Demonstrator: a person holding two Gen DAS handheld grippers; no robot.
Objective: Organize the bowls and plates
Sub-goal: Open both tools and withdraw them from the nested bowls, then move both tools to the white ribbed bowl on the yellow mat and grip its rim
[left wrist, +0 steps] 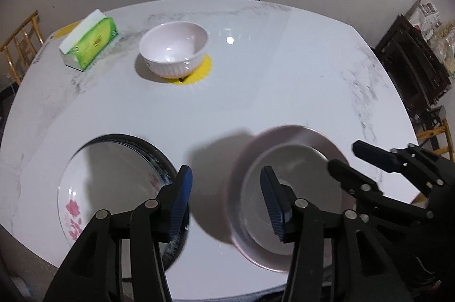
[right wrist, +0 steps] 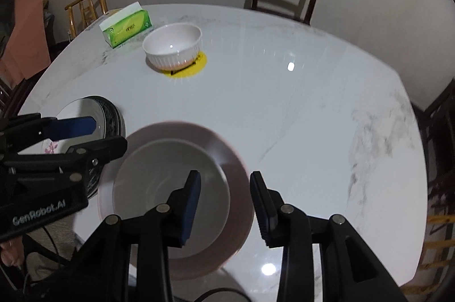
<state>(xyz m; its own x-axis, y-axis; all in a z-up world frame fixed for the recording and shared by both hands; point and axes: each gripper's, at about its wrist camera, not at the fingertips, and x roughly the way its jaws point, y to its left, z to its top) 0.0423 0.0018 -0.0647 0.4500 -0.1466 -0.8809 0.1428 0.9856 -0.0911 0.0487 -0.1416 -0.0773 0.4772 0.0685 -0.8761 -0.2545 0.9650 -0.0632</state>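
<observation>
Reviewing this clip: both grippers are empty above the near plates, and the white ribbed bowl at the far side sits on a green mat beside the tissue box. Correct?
Not quite: the mat under the white ribbed bowl is yellow, not green; the green item is the tissue box beside it, as the right wrist view shows. The rest holds: the left gripper and right gripper are empty above the near plates.

Left tool (left wrist: pixel 226 185) parted and empty, right tool (right wrist: pixel 225 196) likewise
</observation>
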